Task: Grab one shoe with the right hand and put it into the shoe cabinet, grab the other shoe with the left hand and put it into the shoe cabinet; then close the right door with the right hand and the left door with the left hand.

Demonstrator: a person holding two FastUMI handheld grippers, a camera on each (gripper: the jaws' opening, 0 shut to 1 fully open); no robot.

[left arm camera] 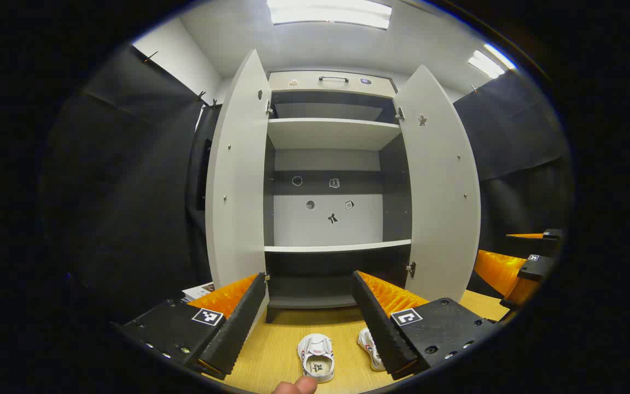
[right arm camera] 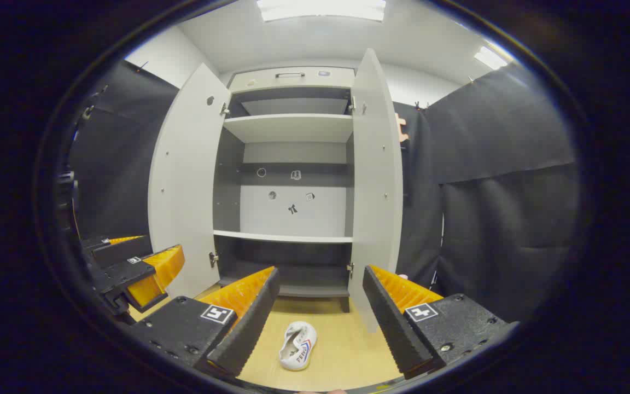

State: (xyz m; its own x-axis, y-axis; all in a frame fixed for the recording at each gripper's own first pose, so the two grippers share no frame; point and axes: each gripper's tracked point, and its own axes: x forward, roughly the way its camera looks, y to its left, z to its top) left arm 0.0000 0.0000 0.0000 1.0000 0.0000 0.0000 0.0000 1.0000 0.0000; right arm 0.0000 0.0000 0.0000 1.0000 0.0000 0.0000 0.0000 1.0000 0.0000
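Observation:
The shoe cabinet [left arm camera: 330,133] stands ahead with its left door [left arm camera: 237,180] and right door [left arm camera: 438,186] both swung wide. Two white shoes lie on the wooden floor in front of it: one shoe [left arm camera: 316,357] heel toward me, the other shoe [left arm camera: 370,348] partly behind a finger. My left gripper [left arm camera: 309,278] is open above them, holding nothing. In the right gripper view, my right gripper [right arm camera: 320,271] is open over one white shoe [right arm camera: 297,338] lying on its side, before the same cabinet [right arm camera: 289,127]. The left gripper [right arm camera: 129,262] shows at that view's left.
Black cloth walls flank the cabinet on both sides. The right door [right arm camera: 376,180] juts out toward me, close to my right gripper. Small stickers dot the cabinet's back panel [left arm camera: 326,219]. A person's fingertip [left arm camera: 295,387] shows at the bottom edge. The right gripper [left arm camera: 514,254] hovers at the right.

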